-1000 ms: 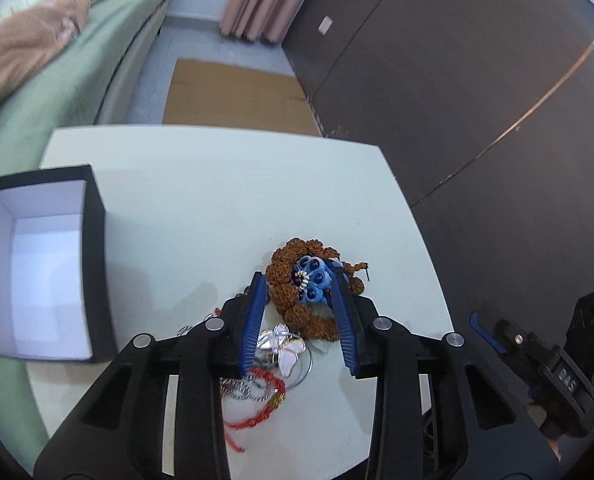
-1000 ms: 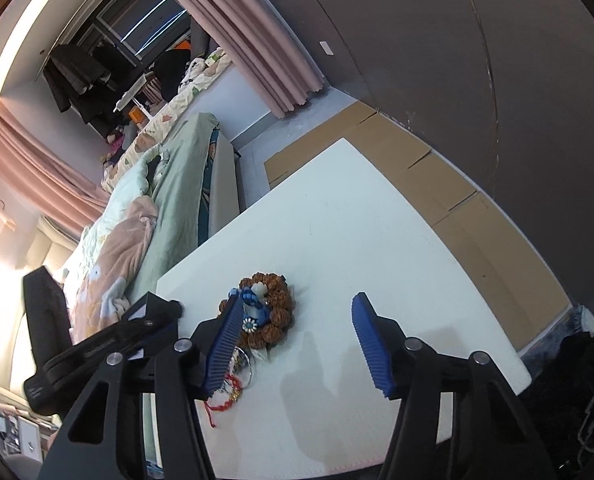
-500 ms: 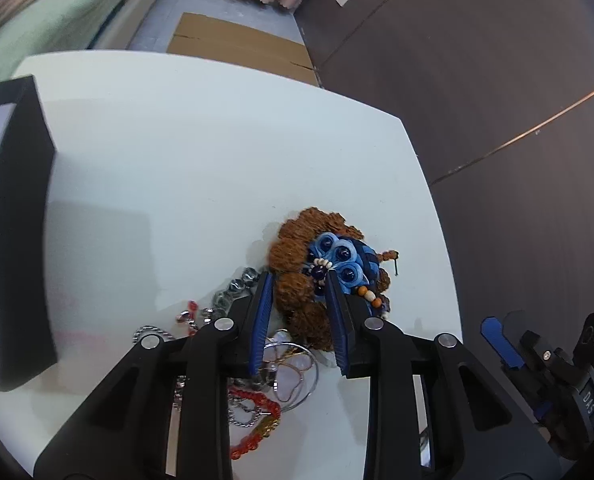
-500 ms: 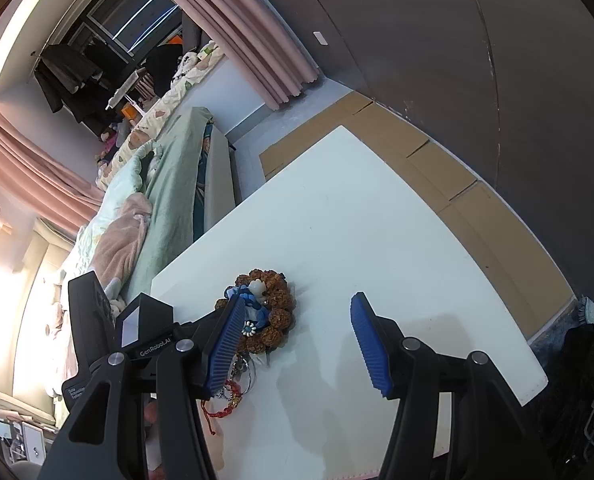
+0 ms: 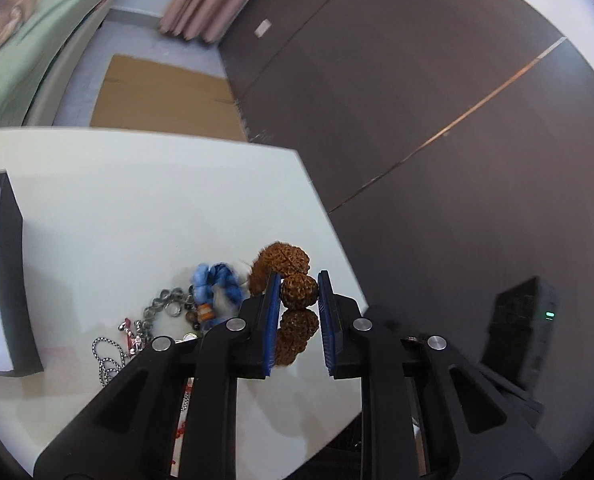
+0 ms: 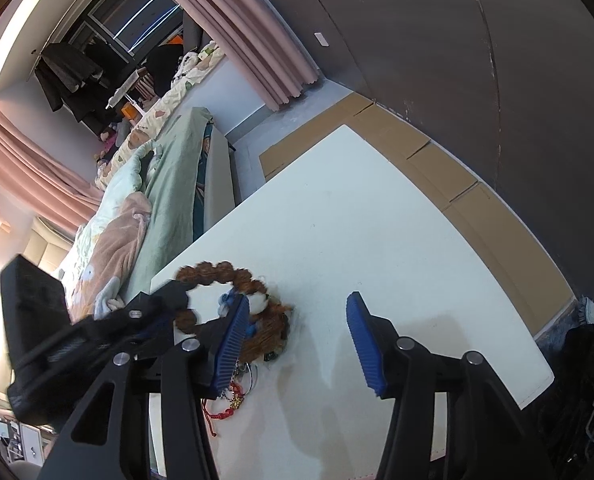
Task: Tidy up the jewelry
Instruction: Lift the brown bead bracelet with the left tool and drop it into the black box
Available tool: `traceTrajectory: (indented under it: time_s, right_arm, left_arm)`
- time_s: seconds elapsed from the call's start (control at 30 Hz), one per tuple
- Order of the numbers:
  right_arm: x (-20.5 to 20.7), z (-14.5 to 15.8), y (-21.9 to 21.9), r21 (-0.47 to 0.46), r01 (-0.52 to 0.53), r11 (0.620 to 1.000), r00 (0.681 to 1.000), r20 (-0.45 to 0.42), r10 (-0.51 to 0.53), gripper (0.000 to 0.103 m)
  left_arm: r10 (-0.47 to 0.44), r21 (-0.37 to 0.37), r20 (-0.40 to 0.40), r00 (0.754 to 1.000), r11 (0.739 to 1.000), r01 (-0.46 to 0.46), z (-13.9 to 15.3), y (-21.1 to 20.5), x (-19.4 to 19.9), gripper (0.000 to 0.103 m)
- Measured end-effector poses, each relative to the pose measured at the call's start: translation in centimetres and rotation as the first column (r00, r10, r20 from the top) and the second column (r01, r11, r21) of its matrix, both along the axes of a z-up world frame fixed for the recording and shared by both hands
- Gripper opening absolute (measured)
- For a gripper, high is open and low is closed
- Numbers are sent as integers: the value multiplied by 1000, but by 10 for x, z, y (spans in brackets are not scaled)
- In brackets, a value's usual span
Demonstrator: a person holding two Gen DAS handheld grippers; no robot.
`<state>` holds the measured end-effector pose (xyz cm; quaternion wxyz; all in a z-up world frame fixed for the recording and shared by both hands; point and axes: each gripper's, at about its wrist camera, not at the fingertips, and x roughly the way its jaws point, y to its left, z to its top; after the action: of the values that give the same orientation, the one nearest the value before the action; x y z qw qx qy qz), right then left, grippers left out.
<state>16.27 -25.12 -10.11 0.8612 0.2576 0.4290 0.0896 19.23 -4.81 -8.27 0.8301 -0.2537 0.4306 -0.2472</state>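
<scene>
My left gripper (image 5: 297,286) is shut on a brown bead bracelet (image 5: 293,294) of large knobbly beads and holds it lifted off the white table (image 5: 137,208). The bracelet also shows in the right wrist view (image 6: 217,272), stretched up from the pile. A blue flower piece (image 5: 217,280), a grey bead bracelet (image 5: 165,304), a silver chain (image 5: 105,360) and a red cord (image 6: 225,404) lie in a heap on the table. My right gripper (image 6: 297,340) is open and empty, above the table to the right of the heap.
A black box with a white inside (image 5: 1,280) stands at the table's left edge. A bed with green and pink covers (image 6: 137,200) lies beyond the table. Dark wall panels (image 5: 417,120) and cardboard on the floor (image 5: 165,92) border the right side.
My left gripper has closed on the brown bracelet and lifted it, pulling it off the blue flower piece. The right gripper has stayed open and nearly still.
</scene>
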Motion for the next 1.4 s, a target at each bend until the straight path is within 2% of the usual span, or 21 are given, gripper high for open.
traceTrajectory:
  time_s: [0.23, 0.5, 0.63, 0.9, 0.97, 1.03, 1.1, 1.23, 1.4]
  right_arm:
    - [8, -4, 16, -1, -42, 999, 999, -10, 42, 49]
    - [21, -12, 50, -31, -111, 993, 993, -37, 110, 49]
    - [30, -17, 70, -65, -151, 986, 987, -58, 147, 41]
    - [58, -28, 91, -68, -209, 976, 973, -118, 200, 37]
    - [63, -35, 97, -106, -222, 969, 967, -152, 205, 34]
    - [65, -41, 100, -113, -227, 967, 962, -180, 204, 16]
    - [62, -38, 99, -115, -219, 969, 966, -165, 199, 9]
    - [53, -20, 98, -115, -225, 967, 972, -98, 215, 9]
    - [46, 10, 101, -84, -266, 960, 964, 5, 267, 9]
  left_arm:
    - [35, -47, 40, 999, 998, -33, 15, 31, -10, 19]
    - [92, -60, 69, 993, 994, -88, 29, 65, -18, 19]
    - [117, -65, 70, 991, 992, -112, 32, 81, -20, 19]
    - [161, -64, 71, 984, 986, -157, 30, 105, -25, 19]
    - [175, -60, 76, 982, 984, -170, 31, 111, -29, 19]
    - [190, -58, 82, 978, 981, -185, 33, 118, -32, 19]
    - [206, -60, 85, 975, 978, -201, 35, 124, -35, 19]
    - [239, -75, 100, 966, 970, -232, 40, 141, -42, 19]
    - [285, -90, 125, 950, 957, -275, 49, 159, -52, 19]
